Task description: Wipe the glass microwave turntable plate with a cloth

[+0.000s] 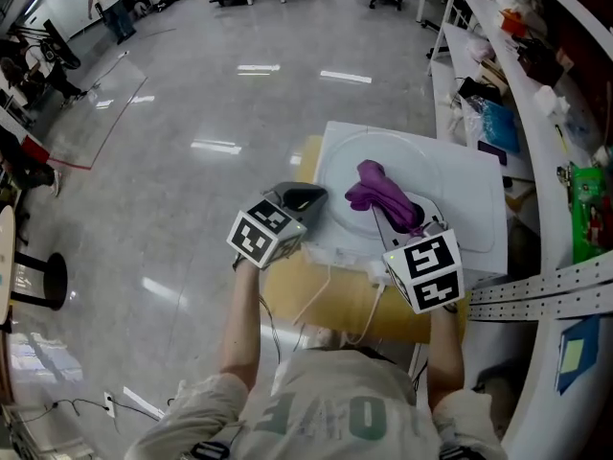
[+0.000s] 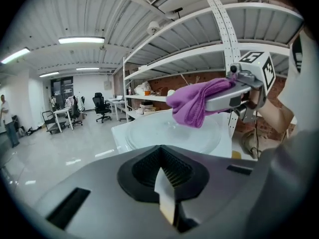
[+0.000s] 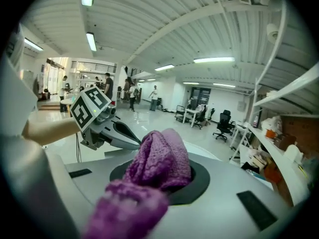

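Note:
The round glass turntable plate [image 1: 356,226] lies flat on a white surface [image 1: 469,209]; the left gripper view shows the plate [image 2: 149,133] just ahead of the jaws. My right gripper [image 1: 397,214] is shut on a purple cloth [image 1: 378,188], which hangs bunched over the plate's middle. That cloth [image 3: 159,158] fills the right gripper view and hides the jaws. My left gripper [image 1: 305,197] hovers at the plate's left rim, jaws shut with nothing between them [image 2: 164,178]. From the left gripper view the right gripper [image 2: 224,97] and cloth [image 2: 194,106] are above the plate.
Cluttered white shelves [image 1: 517,75] run along the right, with a perforated metal rail [image 1: 546,290] near my right arm. A tan board [image 1: 316,300] sits under the white surface. Glossy grey floor [image 1: 192,161] lies to the left; office chairs and people stand far off.

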The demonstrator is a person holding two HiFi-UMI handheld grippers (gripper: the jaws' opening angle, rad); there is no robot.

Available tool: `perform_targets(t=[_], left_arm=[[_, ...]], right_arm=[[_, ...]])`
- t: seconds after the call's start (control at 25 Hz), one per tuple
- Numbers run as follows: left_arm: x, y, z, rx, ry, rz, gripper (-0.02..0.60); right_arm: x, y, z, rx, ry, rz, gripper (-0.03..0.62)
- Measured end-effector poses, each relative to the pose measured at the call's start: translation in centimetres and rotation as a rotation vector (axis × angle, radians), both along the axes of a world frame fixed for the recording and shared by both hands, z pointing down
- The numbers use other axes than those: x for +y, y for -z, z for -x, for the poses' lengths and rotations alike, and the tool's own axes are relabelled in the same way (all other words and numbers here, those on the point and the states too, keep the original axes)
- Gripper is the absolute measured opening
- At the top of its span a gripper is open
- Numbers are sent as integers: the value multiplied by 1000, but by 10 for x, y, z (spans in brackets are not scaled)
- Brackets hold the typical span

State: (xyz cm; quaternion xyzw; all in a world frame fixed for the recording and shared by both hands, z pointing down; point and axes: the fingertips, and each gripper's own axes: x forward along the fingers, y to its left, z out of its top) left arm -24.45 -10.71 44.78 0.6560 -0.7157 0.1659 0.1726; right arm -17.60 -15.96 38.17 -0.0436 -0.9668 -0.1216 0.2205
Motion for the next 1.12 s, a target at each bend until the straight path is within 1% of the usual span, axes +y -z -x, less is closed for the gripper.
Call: perform_targets(t=[0.08, 0.16, 0.32, 0.44, 0.56, 0.68, 1.0, 1.12], left_arm=[[0, 0, 0, 9, 0, -4, 2], [-1, 0, -1, 1, -6, -1, 2], [0, 0, 1, -18, -16, 14, 2], [-1, 0, -1, -21, -22, 21, 2], [-2, 0, -1, -27, -25, 30, 2], [-2, 0, -1, -29, -27, 33, 2], [-1, 1, -2, -26, -34, 29, 2], [-1, 1, -2, -29, -35, 31, 2]], right_arm=[[12, -9, 21, 48, 78, -13, 60], [17, -18, 39, 97, 126, -19, 60], [23, -33, 72, 191, 184, -14, 60], [23, -43, 87, 251, 203, -28, 60], [21, -48, 99, 273, 196, -35, 60], [15, -49, 108, 270, 171, -32, 60], [-31, -47, 132, 261, 43, -85, 60], [-55, -46, 136, 261, -10, -79, 60]])
